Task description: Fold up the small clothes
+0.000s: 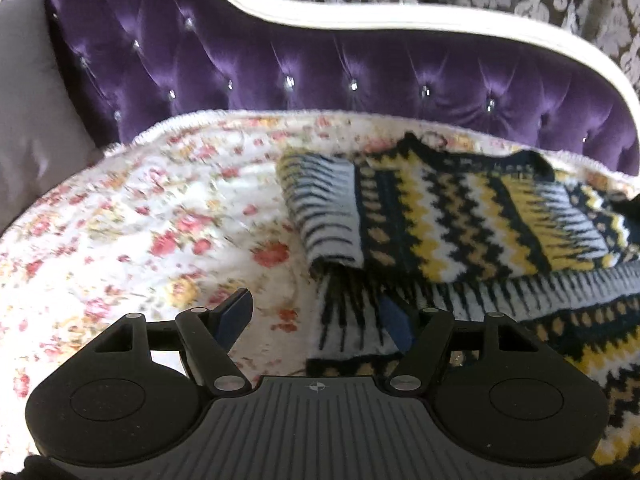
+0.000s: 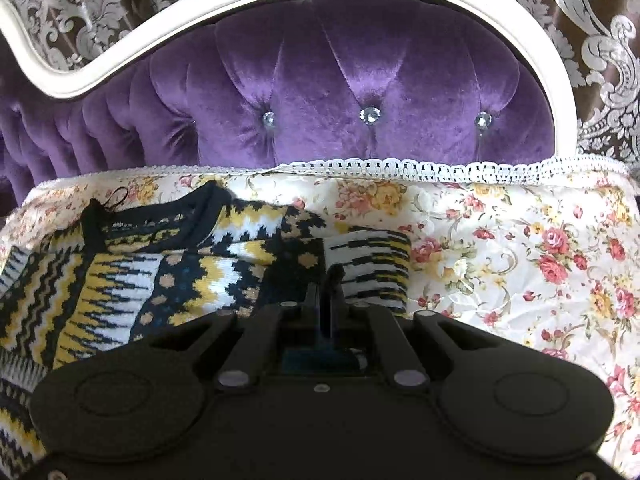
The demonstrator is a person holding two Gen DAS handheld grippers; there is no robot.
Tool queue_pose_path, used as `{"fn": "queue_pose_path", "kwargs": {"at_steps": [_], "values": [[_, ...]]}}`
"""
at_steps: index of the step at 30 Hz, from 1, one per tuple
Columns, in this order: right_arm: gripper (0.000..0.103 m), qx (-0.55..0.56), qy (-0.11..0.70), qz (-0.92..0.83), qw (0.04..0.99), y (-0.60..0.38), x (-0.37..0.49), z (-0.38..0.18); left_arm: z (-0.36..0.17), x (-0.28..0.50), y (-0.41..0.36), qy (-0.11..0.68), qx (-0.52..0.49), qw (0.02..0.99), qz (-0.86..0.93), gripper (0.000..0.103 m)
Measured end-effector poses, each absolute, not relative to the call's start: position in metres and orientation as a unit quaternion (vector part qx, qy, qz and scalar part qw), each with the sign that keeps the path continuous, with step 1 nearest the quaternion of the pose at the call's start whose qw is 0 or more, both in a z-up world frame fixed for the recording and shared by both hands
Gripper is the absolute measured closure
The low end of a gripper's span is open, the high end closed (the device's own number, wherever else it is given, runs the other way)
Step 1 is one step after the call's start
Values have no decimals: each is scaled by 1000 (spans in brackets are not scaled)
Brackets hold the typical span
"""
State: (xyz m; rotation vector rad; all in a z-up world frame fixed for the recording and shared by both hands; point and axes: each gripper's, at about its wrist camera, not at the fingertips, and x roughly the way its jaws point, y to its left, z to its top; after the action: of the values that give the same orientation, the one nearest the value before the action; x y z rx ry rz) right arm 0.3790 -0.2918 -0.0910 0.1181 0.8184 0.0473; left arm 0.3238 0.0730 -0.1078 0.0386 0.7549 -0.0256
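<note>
Two grippers flanked the sweater (image 1: 452, 224) on the floral bedspread (image 1: 132, 216): left gripper (image 1: 316, 320) jaws stood wide — empty, hem edge between them; right gripper (image 2: 326, 300) jaws were shut — over the folded sleeve (image 2: 368, 264).

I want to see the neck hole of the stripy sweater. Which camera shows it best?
The right wrist view. There the sweater shows its dark collar near the top, close and sharp. The left wrist view shows the same sweater blurrier, with the collar only a thin dark edge far back.
</note>
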Motion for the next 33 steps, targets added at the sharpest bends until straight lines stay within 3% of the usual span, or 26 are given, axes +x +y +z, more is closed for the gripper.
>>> {"fn": "queue_pose_path", "kwargs": {"at_steps": [8, 12, 18, 21, 22, 26, 29, 33], "values": [[92, 46, 403, 8, 914, -297, 383, -93, -120, 337, 103, 372, -60, 925, 53, 33], [91, 56, 407, 9, 912, -300, 382, -102, -118, 340, 101, 384, -32, 922, 45, 32], [90, 62, 404, 3, 913, -307, 380, -101, -95, 328, 107, 361, -91, 925, 79, 34], [83, 55, 396, -15, 916, -312, 376, -97, -73, 319, 100, 310, -84, 943, 90, 34], [73, 51, 390, -21, 919, -313, 374, -94, -65, 318, 97, 296, -85, 948, 86, 34], [69, 38, 342, -38, 938, -310, 362, -73, -47, 333, 74, 285, -72, 955, 37, 34], [47, 41, 323, -5, 945, -296, 359, -62, -49, 350, 52, 297, -45, 954, 12, 34], [45, 33, 331, 49, 942, -268, 364, -62, -70, 367, 32, 325, -23, 945, -1, 34]]}}
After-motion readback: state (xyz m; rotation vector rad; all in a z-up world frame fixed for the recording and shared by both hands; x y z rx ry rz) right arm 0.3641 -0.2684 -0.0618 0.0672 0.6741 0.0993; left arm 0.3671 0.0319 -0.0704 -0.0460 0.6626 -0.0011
